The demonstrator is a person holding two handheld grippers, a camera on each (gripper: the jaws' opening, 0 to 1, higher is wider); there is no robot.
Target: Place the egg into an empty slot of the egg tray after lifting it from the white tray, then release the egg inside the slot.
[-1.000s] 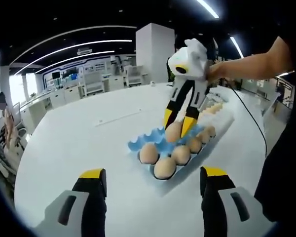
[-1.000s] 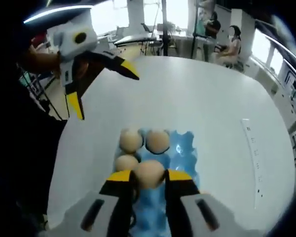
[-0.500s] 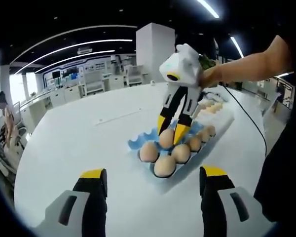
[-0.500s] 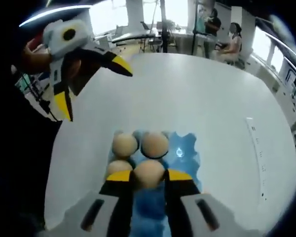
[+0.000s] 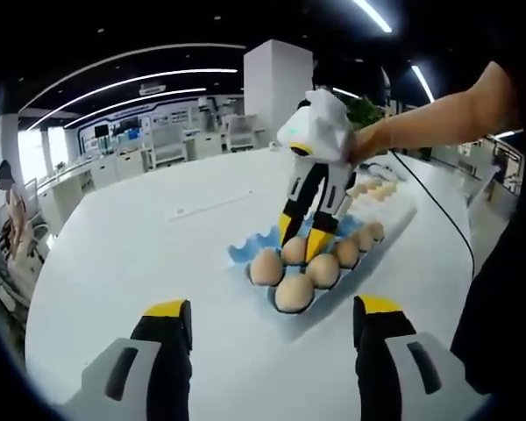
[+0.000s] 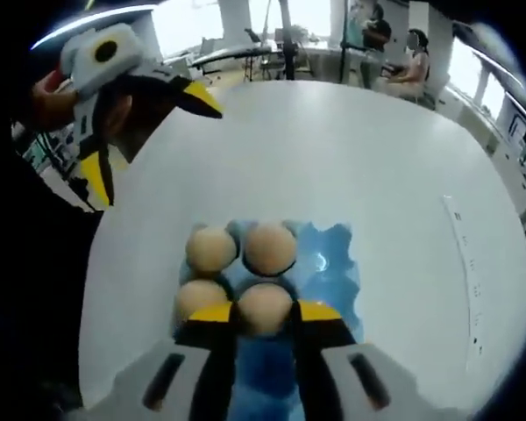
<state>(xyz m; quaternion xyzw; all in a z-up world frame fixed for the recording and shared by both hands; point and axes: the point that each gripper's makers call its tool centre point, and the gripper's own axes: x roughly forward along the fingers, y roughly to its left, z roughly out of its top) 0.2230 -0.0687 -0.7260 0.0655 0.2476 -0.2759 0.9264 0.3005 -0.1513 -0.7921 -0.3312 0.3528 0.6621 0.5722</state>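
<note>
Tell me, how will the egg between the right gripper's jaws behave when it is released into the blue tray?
The egg, clamped in the right gripper, is round and smooth, so it could roll on a flat surface. The blue egg tray has cupped slots that should hold it. Its shell is probably fragile, so open gently.

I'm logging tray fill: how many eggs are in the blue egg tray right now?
6 visible brown eggs in the blue plastic egg tray: front, left, middle, then, far end, and one held by the right gripper. Others may be hidden.
</note>
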